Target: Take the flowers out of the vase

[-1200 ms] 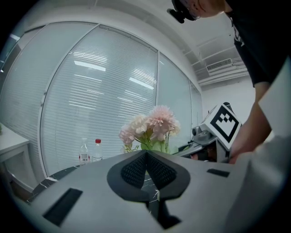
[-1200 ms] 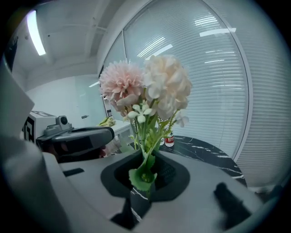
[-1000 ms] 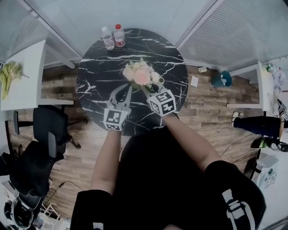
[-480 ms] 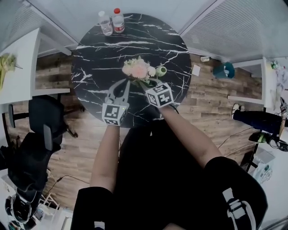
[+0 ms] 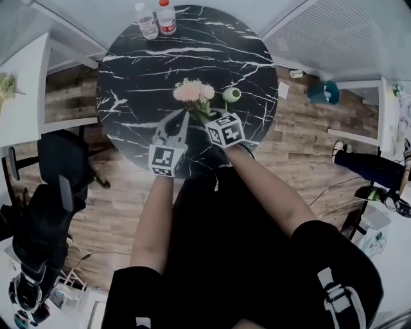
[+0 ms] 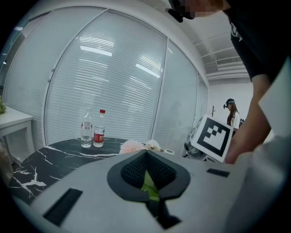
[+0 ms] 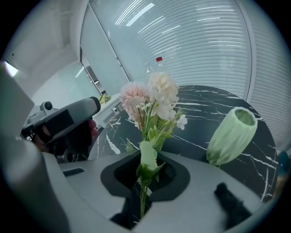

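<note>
Right gripper view shows the right gripper (image 7: 145, 175) with its jaws clamped on the green stems of a bunch of pink and white flowers (image 7: 152, 98), which rises upright above the jaws. This bunch is fully out of the pale green ribbed vase (image 7: 232, 135). The vase stands apart, to the right of it, on the round black table with white marble veins (image 7: 204, 102).

On the left gripper (image 6: 146, 170) the jaws are brought together. A small green piece sits pinched between the pads, seemingly a leaf or stem of the same bunch.

From the head view both grippers meet at the lower part of the bunch, with the vase near them. Two clear plastic bottles (image 5: 166, 18) stand at the far edge of the table.
</note>
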Tool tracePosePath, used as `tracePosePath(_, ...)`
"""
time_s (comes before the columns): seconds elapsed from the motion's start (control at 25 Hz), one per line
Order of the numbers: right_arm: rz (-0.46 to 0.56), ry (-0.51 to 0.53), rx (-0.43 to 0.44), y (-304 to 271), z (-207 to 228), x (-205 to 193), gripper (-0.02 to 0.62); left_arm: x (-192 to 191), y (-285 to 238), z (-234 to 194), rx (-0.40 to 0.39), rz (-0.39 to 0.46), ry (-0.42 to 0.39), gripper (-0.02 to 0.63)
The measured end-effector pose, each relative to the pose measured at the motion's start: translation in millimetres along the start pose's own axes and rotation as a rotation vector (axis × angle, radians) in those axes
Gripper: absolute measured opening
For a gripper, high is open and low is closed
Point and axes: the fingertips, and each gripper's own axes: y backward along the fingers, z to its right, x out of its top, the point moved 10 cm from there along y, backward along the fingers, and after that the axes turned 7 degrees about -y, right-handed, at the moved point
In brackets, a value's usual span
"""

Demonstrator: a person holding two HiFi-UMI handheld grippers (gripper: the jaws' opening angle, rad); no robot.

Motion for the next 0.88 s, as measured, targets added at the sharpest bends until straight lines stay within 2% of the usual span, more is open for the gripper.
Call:
tracePosePath(0.52, -0.063, -0.04, -0.023, -25.3, 15.3, -21.8, 0.064, -19.4, -11.1, 0.1, -0.015, -0.042, 0.018, 0.011)
tracePosePath(0.68, -0.058, -0.021, -0.066, -26.7, 17.5, -21.9, 0.152, -22.4, -11.6, 0.9, -0.016, -0.053, 0.025, 0.011)
tracePosePath(0.88, -0.043, -0.015, -0.116, -21.8, 23.1, -20.5, 0.204, -19.8, -13.1, 2.9, -0.009, -0.064, 0.026, 0.011)
